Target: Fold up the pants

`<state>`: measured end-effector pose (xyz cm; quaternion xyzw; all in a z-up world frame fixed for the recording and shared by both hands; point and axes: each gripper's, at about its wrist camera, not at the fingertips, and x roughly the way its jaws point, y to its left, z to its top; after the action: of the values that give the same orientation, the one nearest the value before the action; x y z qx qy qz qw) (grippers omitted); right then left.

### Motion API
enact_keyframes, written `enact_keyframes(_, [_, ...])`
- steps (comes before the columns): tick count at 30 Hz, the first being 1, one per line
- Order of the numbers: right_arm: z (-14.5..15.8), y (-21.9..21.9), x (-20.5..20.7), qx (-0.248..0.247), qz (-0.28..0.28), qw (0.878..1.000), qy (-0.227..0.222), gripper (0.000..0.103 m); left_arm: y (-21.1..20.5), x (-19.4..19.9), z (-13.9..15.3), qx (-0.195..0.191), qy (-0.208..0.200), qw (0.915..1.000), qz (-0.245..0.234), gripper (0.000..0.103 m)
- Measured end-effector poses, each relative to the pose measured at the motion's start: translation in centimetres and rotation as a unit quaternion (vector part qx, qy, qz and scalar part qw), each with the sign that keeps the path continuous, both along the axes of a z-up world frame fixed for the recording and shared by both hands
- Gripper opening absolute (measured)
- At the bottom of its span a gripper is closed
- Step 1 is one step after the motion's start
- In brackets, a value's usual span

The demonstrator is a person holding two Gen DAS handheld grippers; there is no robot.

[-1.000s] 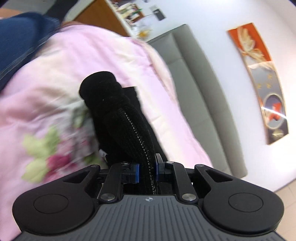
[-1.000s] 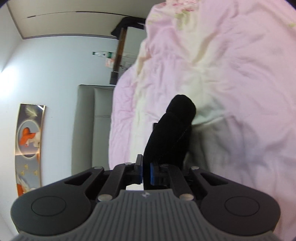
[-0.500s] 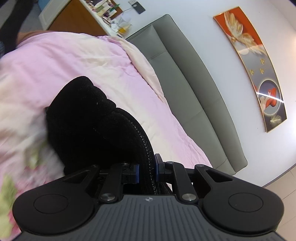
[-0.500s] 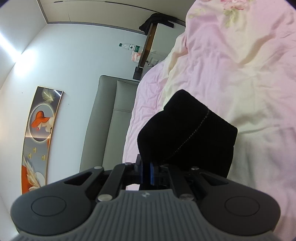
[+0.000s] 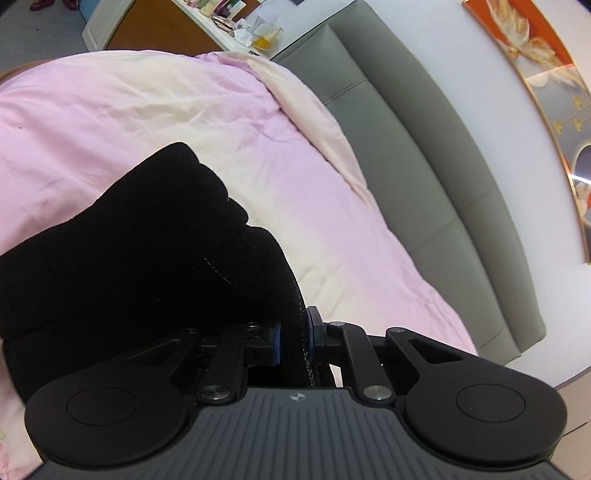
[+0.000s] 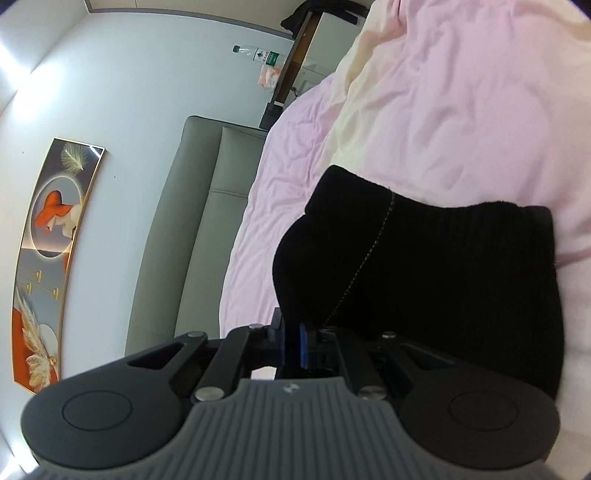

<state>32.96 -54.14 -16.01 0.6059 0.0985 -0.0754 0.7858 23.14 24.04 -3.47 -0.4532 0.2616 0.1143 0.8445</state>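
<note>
Left gripper (image 5: 294, 338) clamped tight on a thick edge of the black pants (image 5: 140, 251), blue pads pressed on either side of a ribbed seam. Rest of the cloth bunched in soft rolls to the left of the jaws, lying on or just above the pink quilt (image 5: 110, 107); contact hidden by the cloth's own bulk. Beyond the pants, a wide bare stretch of quilt, pink with pale cream patches, creased but flat. Far side of the quilt ends at a cream border tucked against the grey headboard (image 5: 424, 158). Beyond the headboard, a white wall with an orange and grey picture (image 5: 546, 74). Past the top corner of the quilt, a cluttered shelf (image 5: 236, 22) with small jars.

Right gripper (image 6: 293, 341) likewise closed hard, pads nearly meeting on a thin fold of the same pants (image 6: 424, 280). From here the cloth spreads to the right as a broad dark panel with a pale stitched seam running up it and a ribbed hem along the top. Quilt (image 6: 461, 110) open above the pants, rumpled but free. Left of the pants, a narrow strip of quilt, then its edge dropping beside the headboard (image 6: 192, 221). On the wall past that, the picture (image 6: 51, 240), and higher up a water bottle (image 6: 258, 53) near a dark desk corner.
</note>
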Motion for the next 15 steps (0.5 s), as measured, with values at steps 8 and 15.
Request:
enact_keyframes(8, [-3.4, -0.5, 3.8, 0.090, -0.038, 0.995, -0.027, 0.046, 2.4, 3.7, -6.7, -0.136, 0.014, 0.9860, 0.095, 0.016])
enact_keyframes(15, [-1.0, -0.7, 2.0, 0.008, -0.070, 0.997, -0.008, 0.050, 0.2, 3.3, -5.3, -0.078, 0.010, 0.9899, 0.117, 0.053])
